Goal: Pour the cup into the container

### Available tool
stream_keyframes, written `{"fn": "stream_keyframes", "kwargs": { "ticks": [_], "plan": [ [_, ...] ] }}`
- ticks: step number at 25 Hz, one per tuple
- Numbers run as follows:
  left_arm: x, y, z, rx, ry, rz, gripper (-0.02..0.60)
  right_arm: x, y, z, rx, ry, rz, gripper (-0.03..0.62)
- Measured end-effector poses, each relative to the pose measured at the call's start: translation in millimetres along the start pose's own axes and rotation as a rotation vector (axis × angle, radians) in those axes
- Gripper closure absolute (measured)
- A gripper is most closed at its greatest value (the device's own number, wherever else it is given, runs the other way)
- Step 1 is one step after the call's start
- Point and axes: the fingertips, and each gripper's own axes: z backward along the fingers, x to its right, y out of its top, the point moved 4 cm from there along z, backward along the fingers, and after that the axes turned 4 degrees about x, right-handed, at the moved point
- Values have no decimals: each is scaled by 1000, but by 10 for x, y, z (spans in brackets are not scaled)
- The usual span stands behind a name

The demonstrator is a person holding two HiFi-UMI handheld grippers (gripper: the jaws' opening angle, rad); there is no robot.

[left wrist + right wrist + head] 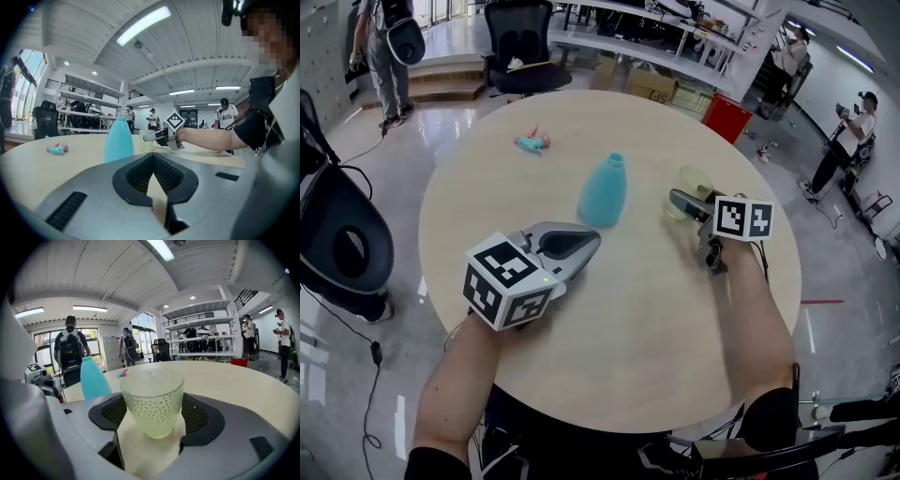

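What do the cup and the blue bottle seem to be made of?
Cup: probably clear glass, faintly green, dimpled all over; the table shows through its wall. Plastic not ruled out.
Bottle: opaque light-blue plastic, it seems, smooth and matte, no sharp glints.

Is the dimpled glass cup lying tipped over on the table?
No, the cup stands upright on the table, mouth up, between the jaws of the right gripper.
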Motion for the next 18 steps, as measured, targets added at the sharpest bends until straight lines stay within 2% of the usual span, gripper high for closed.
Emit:
{"fn": "stream_keyframes", "kwargs": {
  "ticks": [6, 15, 18],
  "plan": [
    [-46, -29, -3, 2, 1, 0, 583, -27, -18, -36, -1, -9, 82, 226],
    [-50, -23, 1, 0, 1, 0, 583, -65, 49, 454, 118, -49, 43, 226],
    [-74, -35, -14, 0, 6, 1, 583, -118, 77, 553, 139, -62, 81, 227]
  ]
}}
